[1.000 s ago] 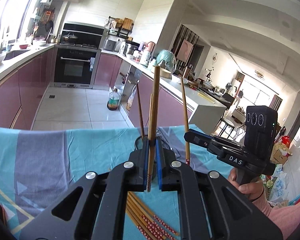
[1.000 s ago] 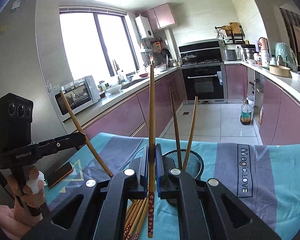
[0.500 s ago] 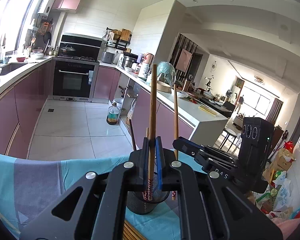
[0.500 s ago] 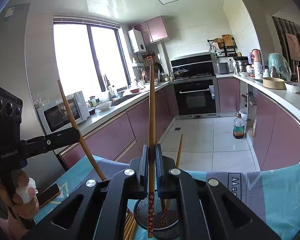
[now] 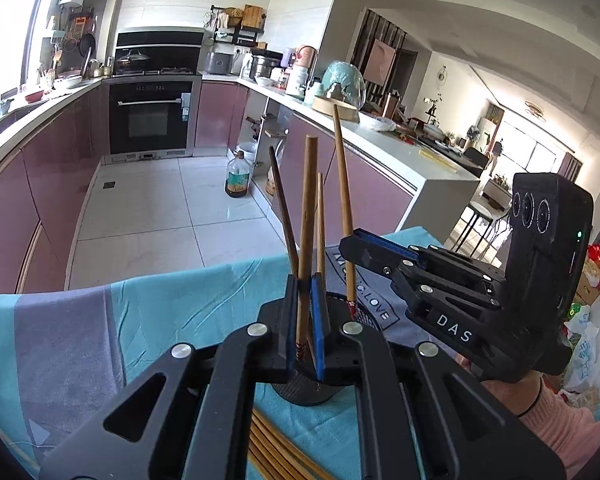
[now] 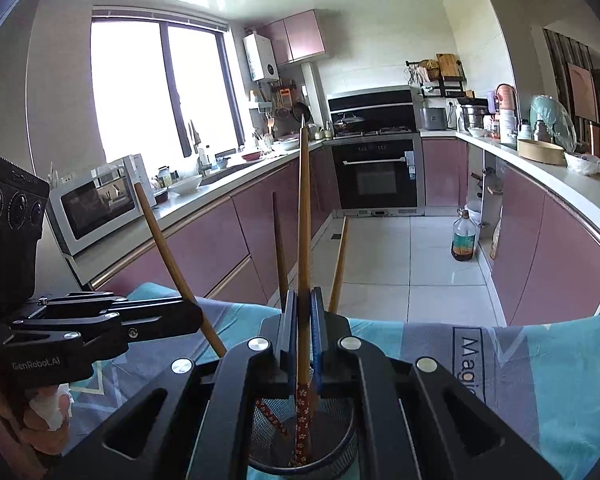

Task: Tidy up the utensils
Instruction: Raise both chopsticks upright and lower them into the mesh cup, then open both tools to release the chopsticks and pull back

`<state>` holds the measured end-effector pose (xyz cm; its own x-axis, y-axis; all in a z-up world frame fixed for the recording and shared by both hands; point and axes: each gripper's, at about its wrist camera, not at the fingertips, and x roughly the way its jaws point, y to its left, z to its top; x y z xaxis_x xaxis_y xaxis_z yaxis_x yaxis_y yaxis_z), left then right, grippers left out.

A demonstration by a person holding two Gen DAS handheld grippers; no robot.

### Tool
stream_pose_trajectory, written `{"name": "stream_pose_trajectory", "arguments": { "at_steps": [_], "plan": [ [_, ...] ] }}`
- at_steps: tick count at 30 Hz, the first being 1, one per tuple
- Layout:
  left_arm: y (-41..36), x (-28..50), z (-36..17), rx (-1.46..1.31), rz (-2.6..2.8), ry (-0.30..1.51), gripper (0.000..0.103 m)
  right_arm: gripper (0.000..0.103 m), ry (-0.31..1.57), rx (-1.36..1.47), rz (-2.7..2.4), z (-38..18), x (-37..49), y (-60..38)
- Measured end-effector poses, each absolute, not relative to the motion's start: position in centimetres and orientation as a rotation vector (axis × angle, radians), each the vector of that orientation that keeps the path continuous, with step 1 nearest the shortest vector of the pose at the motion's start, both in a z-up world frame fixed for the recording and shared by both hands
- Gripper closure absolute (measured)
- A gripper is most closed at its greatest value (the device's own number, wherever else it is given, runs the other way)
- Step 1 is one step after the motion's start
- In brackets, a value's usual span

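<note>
Both claws had moved in over the black mesh cup since a moment before, when the cup sat farther off on the cloth. The left claw (image 5: pixel 305 316) was clenched on one wooden chopstick (image 5: pixel 306 240), held almost upright, with its red patterned tip just above the cup's rim. The right claw (image 6: pixel 304 340) was clenched on another chopstick (image 6: pixel 303 240), and its flowered tip already reached down inside the mesh cup (image 6: pixel 332 452). Two more chopsticks, a dark one (image 6: pixel 279 248) and a light one (image 6: pixel 339 268), leaned in the cup behind the claws. A small pile of loose chopsticks (image 5: pixel 276 452) lay on the blue cloth (image 5: pixel 160 312) over the desk, just beside the cup. Two things could have gone wrong from here. The two claws were very close together, so they might bump, and a bump could knock the light cup over. If the left claw let go too soon, its stick might hit the rim and fall outside onto the cloth. The sticks already in the cup might also get in the way.
</note>
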<state>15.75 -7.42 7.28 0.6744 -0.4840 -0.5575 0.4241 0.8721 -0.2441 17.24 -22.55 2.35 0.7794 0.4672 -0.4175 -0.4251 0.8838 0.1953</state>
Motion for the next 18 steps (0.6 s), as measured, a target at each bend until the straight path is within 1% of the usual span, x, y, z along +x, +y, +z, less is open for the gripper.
{"name": "stream_pose_trajectory", "arguments": {
  "at_steps": [9, 16, 18],
  "plan": [
    [-7.8, 18.2, 5.5, -0.055, -0.554, 0.714, 0.096, 0.096, 0.600, 0.084, 0.464, 0.1, 17.7, -22.1],
    [-8.2, 20.2, 4.0, -0.059, -0.520, 0.753, 0.096, 0.095, 0.622, 0.093, 0.454, -0.1, 17.7, -22.3],
    [-8.3, 20.4, 3.6, -0.063, -0.519, 0.761, 0.096, 0.093, 0.622, 0.092, 0.455, 0.1, 17.7, -22.3]
  ]
}}
